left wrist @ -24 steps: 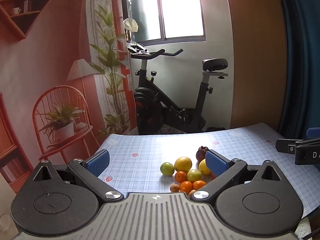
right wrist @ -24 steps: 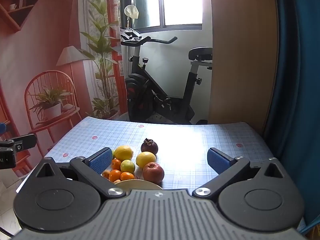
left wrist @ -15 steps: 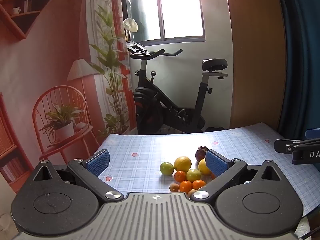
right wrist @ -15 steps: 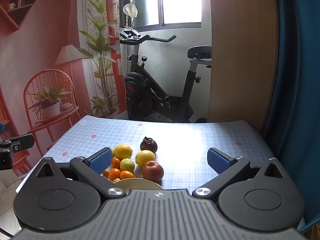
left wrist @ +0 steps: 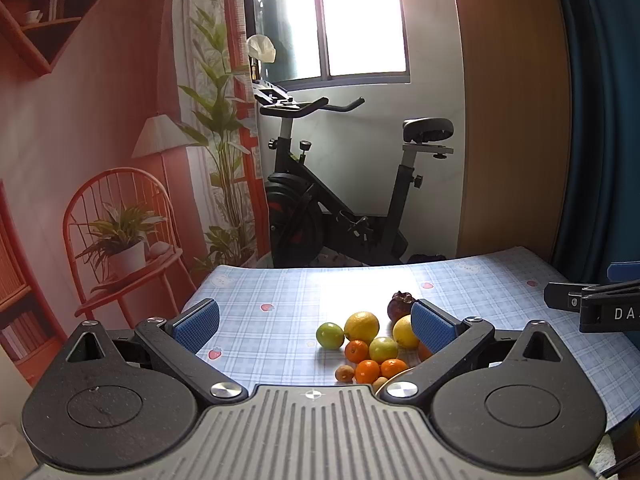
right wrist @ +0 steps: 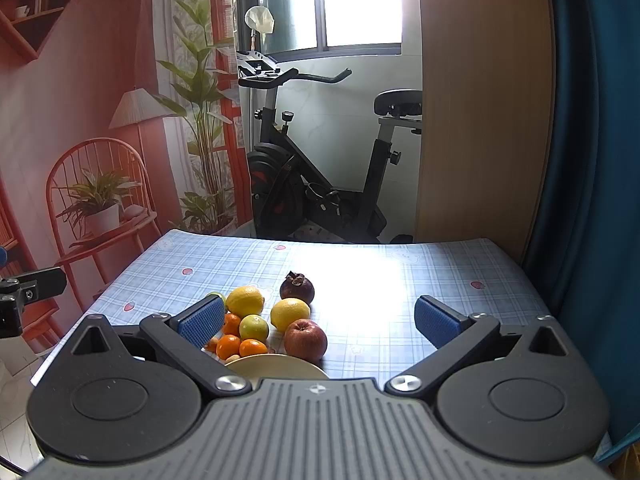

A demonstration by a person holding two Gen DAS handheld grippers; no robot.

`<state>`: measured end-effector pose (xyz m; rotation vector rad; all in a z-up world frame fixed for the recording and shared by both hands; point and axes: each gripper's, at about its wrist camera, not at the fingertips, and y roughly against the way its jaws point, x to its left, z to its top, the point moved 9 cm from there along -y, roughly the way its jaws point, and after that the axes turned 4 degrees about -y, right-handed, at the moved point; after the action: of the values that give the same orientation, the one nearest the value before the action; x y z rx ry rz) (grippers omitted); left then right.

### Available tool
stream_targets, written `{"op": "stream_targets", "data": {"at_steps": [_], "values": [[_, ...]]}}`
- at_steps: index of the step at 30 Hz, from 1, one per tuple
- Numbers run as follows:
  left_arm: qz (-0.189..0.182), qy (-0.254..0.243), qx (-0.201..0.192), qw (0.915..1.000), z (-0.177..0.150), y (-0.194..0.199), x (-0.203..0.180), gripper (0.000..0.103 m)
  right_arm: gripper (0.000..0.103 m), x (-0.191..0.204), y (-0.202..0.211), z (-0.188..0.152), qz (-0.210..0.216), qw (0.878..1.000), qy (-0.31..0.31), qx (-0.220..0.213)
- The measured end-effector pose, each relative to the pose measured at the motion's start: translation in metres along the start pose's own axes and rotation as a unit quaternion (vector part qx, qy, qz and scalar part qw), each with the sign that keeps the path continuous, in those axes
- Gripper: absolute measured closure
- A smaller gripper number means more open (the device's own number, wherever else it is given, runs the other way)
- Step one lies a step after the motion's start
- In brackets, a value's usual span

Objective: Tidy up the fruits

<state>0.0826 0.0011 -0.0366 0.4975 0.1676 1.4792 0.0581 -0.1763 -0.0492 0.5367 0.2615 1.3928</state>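
Note:
A cluster of fruit lies on the blue checked tablecloth (right wrist: 400,304): two lemons (right wrist: 290,313), a green lime (right wrist: 253,327), several small oranges (right wrist: 229,346), a red apple (right wrist: 305,339) and a dark mangosteen (right wrist: 297,287). A cream plate (right wrist: 276,365) shows just in front of them, nothing visible on it. My right gripper (right wrist: 316,320) hovers open above the near fruit. In the left wrist view the same cluster (left wrist: 362,326) sits ahead and to the right, with a second lime (left wrist: 330,335) apart at the left; my left gripper (left wrist: 316,322) is open and holds nothing.
An exercise bike (left wrist: 340,200) stands beyond the table's far edge. A printed backdrop (left wrist: 100,140) hangs at the left, a wooden panel and blue curtain (right wrist: 580,160) at the right. The other gripper's finger (left wrist: 592,308) juts in at the right of the left wrist view.
Both views have shifted only slightly; the fruit has not moved and both grippers stay wide open.

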Motion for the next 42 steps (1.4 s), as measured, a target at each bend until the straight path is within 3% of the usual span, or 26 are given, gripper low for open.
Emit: {"op": "stream_targets", "data": {"at_steps": [42], "values": [[0.0,0.007,-0.016,0.9998,0.001,0.009,-0.001,0.0,0.0,-0.003,0.01,0.007,-0.002,1.0,-0.009,-0.009]]}}
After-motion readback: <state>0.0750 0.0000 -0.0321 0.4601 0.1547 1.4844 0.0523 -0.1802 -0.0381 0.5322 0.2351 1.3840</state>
